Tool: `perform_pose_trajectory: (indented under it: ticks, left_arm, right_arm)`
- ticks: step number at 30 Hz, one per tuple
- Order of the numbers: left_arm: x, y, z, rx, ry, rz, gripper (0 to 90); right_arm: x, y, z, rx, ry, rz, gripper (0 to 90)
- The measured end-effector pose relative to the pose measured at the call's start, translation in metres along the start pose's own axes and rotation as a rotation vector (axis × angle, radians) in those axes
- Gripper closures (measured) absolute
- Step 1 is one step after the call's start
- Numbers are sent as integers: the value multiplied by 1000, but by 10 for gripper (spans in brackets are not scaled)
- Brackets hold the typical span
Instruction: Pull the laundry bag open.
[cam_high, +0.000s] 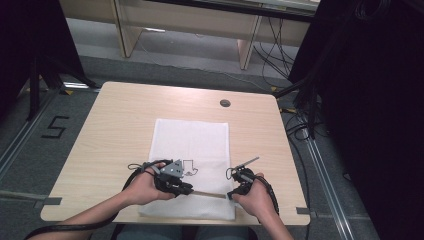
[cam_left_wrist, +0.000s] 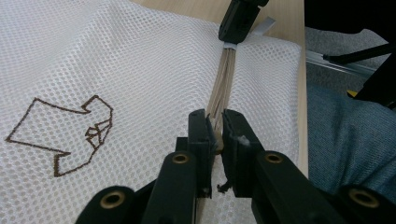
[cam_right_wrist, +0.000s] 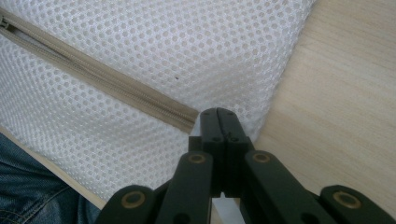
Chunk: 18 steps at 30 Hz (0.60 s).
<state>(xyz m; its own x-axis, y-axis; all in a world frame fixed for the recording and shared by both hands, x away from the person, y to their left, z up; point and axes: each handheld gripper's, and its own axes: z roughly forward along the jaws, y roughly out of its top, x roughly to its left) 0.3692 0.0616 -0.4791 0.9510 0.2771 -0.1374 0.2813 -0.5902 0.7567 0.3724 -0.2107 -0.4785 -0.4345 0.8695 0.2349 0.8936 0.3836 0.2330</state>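
Observation:
A white mesh bag (cam_high: 190, 135) lies flat on the table, with a brown outline drawing (cam_left_wrist: 70, 135) on it. A beige zipper (cam_left_wrist: 222, 79) runs along its near edge. My left gripper (cam_high: 186, 189) sits at the zipper's left part, its jaws nearly together on the beige zipper pull (cam_left_wrist: 217, 140). My right gripper (cam_high: 231, 195) is at the zipper's right end (cam_right_wrist: 187, 116). Its jaws (cam_right_wrist: 218, 114) are pressed together, pinching the bag's fabric there. It also appears beyond my left jaws as the right gripper (cam_left_wrist: 236, 28). The zipper (cam_high: 207, 194) stretches straight between the two grippers.
The wooden table (cam_high: 125, 115) has a round cable hole (cam_high: 225, 103) at the back. The person's jeans (cam_left_wrist: 345, 135) are just past the table's near edge. Black stands and cables crowd the floor to the right, and desks stand behind.

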Motion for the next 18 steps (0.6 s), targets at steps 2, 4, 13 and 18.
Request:
perform_pose_trajectory:
  ticks: [2,4,13,18]
  left_arm:
    - [1,-1,1,1,-2,2,817]
    - [1,-2,1,7,-1,-4,816]
    - [4,-6,6,19,-5,2,816]
    - [3,-7,7,34,-13,5,817]
  right_arm:
    - [-2,-1,-1,16,-8,-33,900]
    - [0,0,0,0,-2,-1,900]
    - [1,0,0,1,-7,6,900]
    - [2,0,1,-13,-17,11,900]
